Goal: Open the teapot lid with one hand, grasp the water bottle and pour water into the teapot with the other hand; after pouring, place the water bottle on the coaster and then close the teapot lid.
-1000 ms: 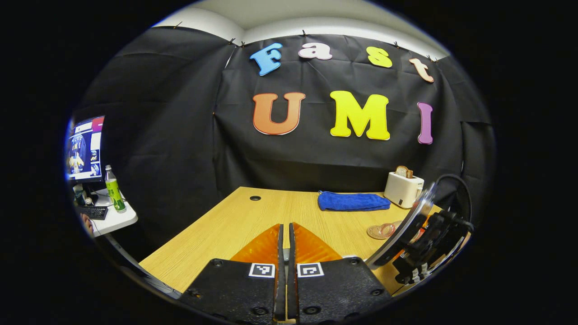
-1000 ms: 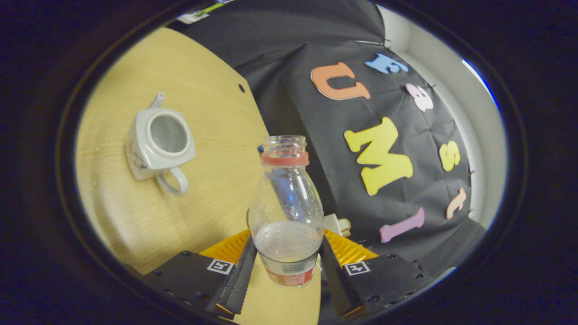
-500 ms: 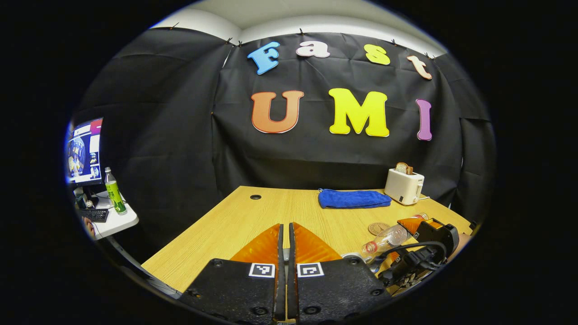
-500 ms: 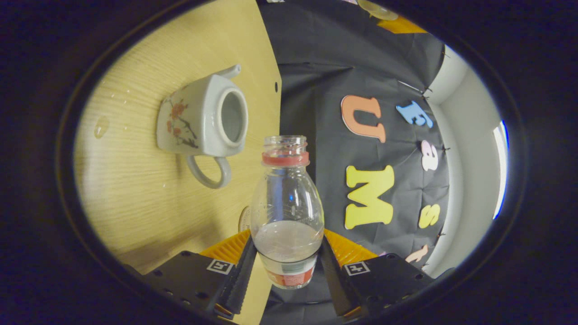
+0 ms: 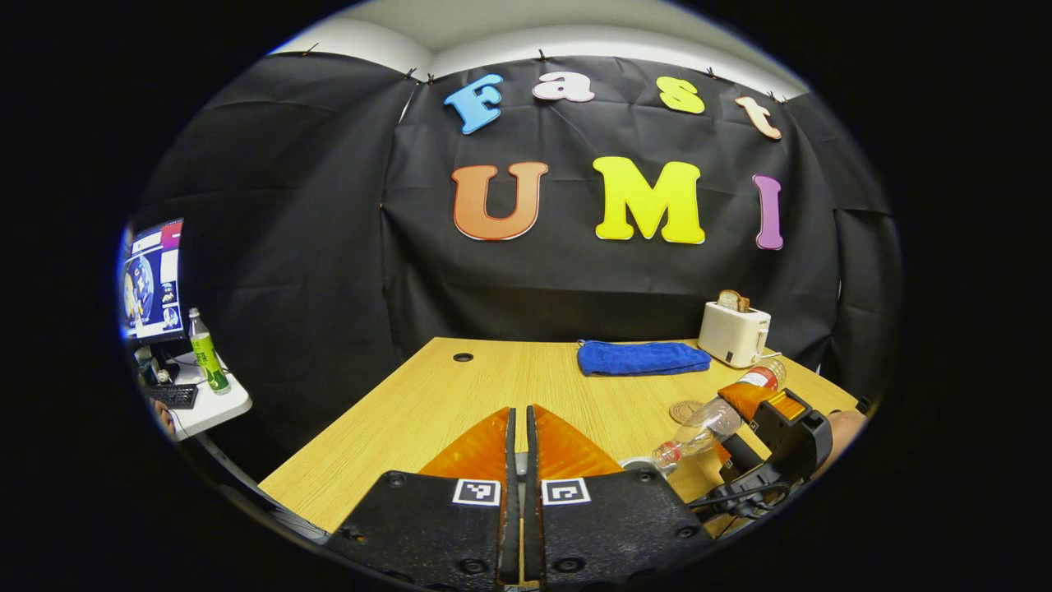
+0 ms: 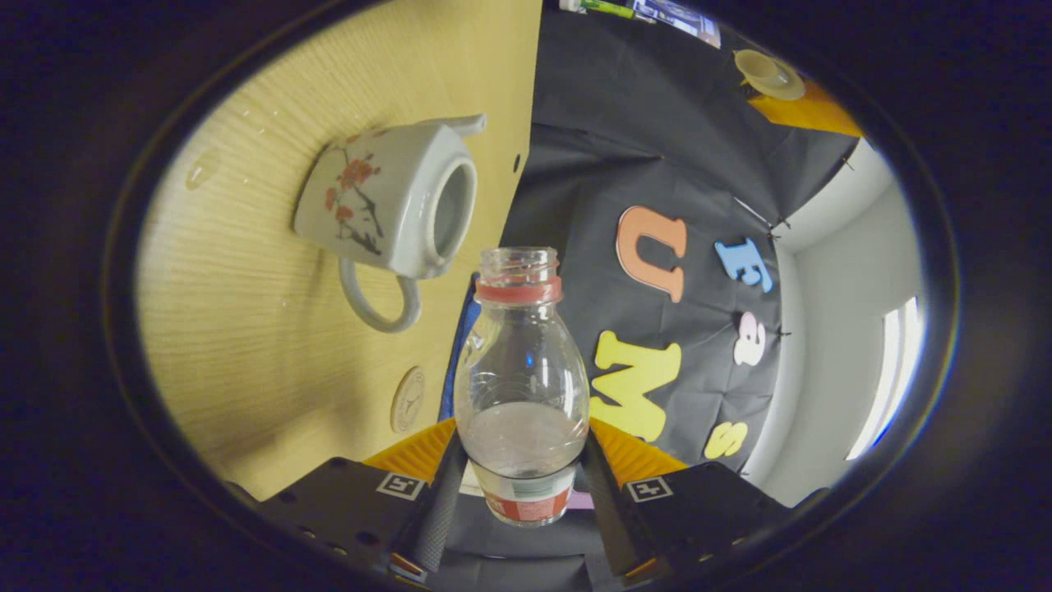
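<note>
The right gripper [image 6: 519, 485], jaws clamped on an uncapped water bottle [image 6: 521, 386], tips it toward the open teapot [image 6: 386, 205] on the counter [image 6: 246, 345]. The left gripper [image 5: 516, 427] hovers, jaws closed; what they hold cannot be told.

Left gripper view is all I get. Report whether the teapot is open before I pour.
Observer: In the right gripper view the teapot has its top opening uncovered.
Operator: Tell me where the lid is.
Observer: The teapot lid shows in the right gripper view at the fingertips of the left tool, well away from the teapot.
Operator: Check the bottle for a cap.
Observer: The water bottle, clamped in the right tool, has no cap on its mouth.
</note>
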Demonstrator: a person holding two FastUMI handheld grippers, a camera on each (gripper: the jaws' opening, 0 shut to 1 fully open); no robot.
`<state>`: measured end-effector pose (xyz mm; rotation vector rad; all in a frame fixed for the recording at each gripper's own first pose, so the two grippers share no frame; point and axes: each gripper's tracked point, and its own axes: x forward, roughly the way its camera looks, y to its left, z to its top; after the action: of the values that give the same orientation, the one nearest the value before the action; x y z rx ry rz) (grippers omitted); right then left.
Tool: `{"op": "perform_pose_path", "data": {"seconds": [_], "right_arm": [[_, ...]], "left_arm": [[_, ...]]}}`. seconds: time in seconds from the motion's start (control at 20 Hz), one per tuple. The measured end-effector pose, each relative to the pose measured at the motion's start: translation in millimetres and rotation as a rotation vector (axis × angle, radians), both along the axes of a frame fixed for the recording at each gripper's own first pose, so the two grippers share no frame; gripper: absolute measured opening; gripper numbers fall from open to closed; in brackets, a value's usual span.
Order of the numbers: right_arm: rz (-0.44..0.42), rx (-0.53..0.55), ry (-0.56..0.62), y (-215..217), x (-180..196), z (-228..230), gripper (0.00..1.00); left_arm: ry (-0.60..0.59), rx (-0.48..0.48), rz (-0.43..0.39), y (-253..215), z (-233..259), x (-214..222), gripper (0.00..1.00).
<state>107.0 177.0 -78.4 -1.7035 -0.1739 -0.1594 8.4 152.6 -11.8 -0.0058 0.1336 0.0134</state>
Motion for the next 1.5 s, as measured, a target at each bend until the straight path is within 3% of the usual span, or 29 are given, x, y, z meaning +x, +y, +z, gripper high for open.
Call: {"op": "perform_pose_path", "data": {"seconds": [0.3,1.15,1.5], "right_arm": [[-0.009,-0.061,-0.020,6,3,8,0.73],[0.006,-0.390,-0.335,23,-7,70,0.73],[0.033,-0.423,-0.366,26,-8,71,0.73]], "left_arm": [[0.002,-0.001,0.001,0,-1,1,0.04],[0.015,0.026,0.002,-2,-7,4,0.04],[0.023,0.030,0.009,-1,-9,5,0.05]]}}
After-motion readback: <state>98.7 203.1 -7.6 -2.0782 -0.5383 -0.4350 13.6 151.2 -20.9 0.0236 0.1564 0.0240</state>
